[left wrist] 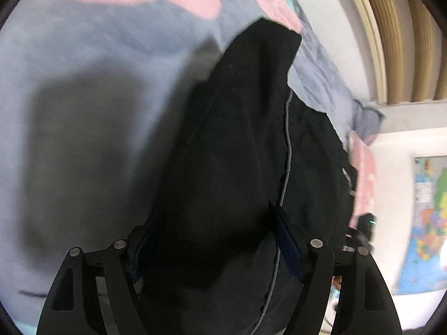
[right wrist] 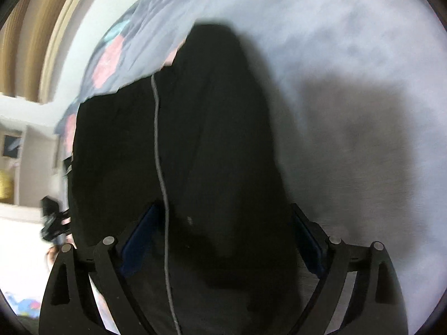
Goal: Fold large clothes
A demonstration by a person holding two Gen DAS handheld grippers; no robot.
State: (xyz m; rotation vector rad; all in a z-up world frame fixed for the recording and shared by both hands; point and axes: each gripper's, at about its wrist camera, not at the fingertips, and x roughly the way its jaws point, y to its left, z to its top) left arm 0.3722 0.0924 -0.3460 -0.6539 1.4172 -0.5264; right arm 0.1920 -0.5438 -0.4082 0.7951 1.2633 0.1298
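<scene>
Across a pale grey-blue bedsheet with pink blotches (left wrist: pixel 92 64), a large black fabric garment with a thin grey seam line (left wrist: pixel 237 145) is lying spread out, one long dark fold reaching away from both cameras. Seen from the left wrist, the left gripper (left wrist: pixel 216 223) is standing with its jaws spread wide, and black cloth is filling the gap between its blue-padded fingers (left wrist: pixel 287 240); whether the pads are actually pressing the cloth cannot be told. Seen from the right wrist, the right gripper (right wrist: pixel 227 224) is likewise standing wide apart over the same garment (right wrist: pixel 223 145), cloth lying between its fingers (right wrist: pixel 139 231), grip not readable either. Both views are blurring. Dark shadows are falling on the sheet (right wrist: pixel 363 69) beside the garment. A colourful wall map (left wrist: pixel 430 223) is showing at the far right of the left view.
</scene>
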